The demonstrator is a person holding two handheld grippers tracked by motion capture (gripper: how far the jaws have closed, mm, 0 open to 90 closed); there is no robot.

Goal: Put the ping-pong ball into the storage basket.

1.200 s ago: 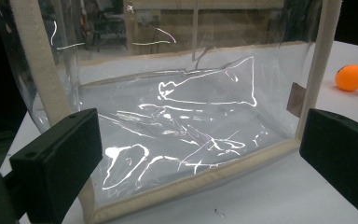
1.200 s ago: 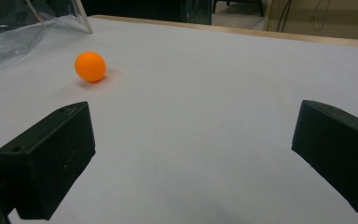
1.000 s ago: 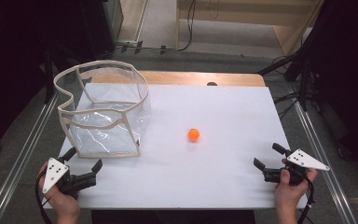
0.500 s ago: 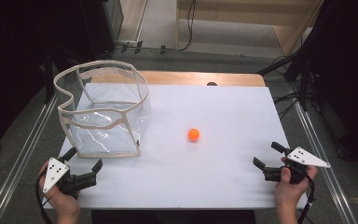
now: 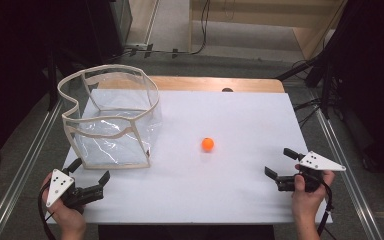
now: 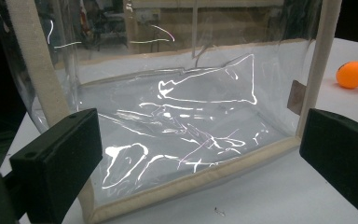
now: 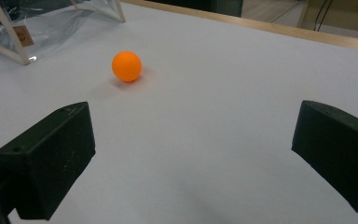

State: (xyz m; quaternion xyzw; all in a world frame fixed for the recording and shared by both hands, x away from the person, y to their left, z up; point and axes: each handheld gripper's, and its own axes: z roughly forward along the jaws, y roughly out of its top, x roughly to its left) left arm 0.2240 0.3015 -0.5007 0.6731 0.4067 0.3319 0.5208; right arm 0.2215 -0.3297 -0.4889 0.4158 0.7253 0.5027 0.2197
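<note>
Ball (image 5: pixel 208 144), small orange one, sits on the white table (image 5: pixel 240 125) ahead of my right gripper (image 5: pixel 281 169) and off to its left, well apart from the jaws. Right gripper view has it ahead-left (image 7: pixel 127 66), nothing between it and the jaws. Both grippers are spread wide w/ nothing in them. Left gripper (image 5: pixel 91 172) rests just short of the clear plastic bag (image 5: pixel 111 127); its near bottom edge lies right in front of the jaws, betw. them in the left gripper view (image 6: pixel 186 140). The ball is past that gripper's right jaw, beyond the bag's corner (image 6: pixel 353 74).

Handling, my guess: the ball looks like a ping-pong type, so v. light, hard, smooth shell. It'll roll at the slightest nudge and could squirt out if pinched off-centre. I'd take it across the widest part, jaws level w/ its middle, closing gently. Bag is soft clear film w/ a stiffer cream trim; walls look floppy and the top rim sags. Best hold there is the trim at the rim, not the film.
</note>
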